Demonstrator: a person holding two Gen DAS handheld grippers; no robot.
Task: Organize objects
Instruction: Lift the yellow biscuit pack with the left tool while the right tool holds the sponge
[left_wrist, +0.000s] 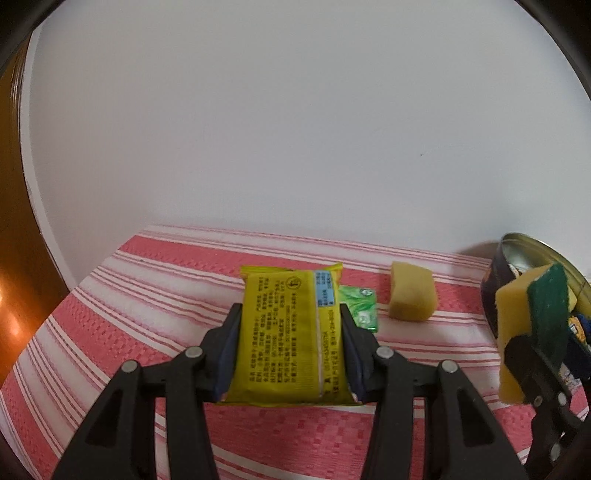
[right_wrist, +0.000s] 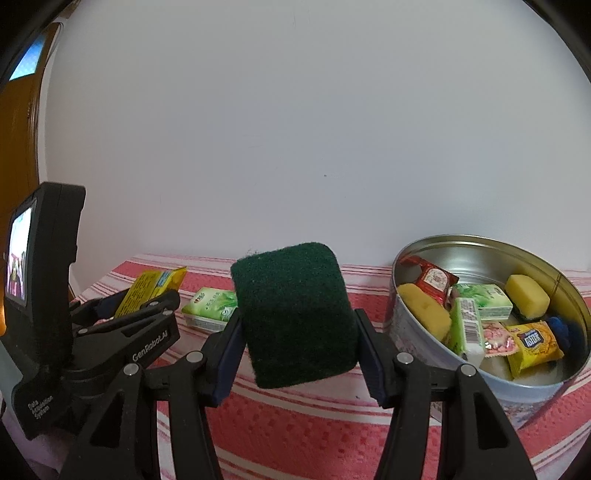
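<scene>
My left gripper is shut on a yellow snack packet, held above the striped cloth with its printed back toward the camera. The right wrist view shows the same packet at the left, clamped in that gripper. My right gripper is shut on a scouring sponge, its dark green pad facing the camera. The left wrist view shows this sponge edge-on, yellow foam with a green pad, in front of the round metal tin. The tin stands just right of the sponge and holds several packets and sponges.
A green tissue pack and a yellow sponge block lie on the pink and white striped cloth beyond the left gripper. A white wall closes the back. A brown door edge is at the far left.
</scene>
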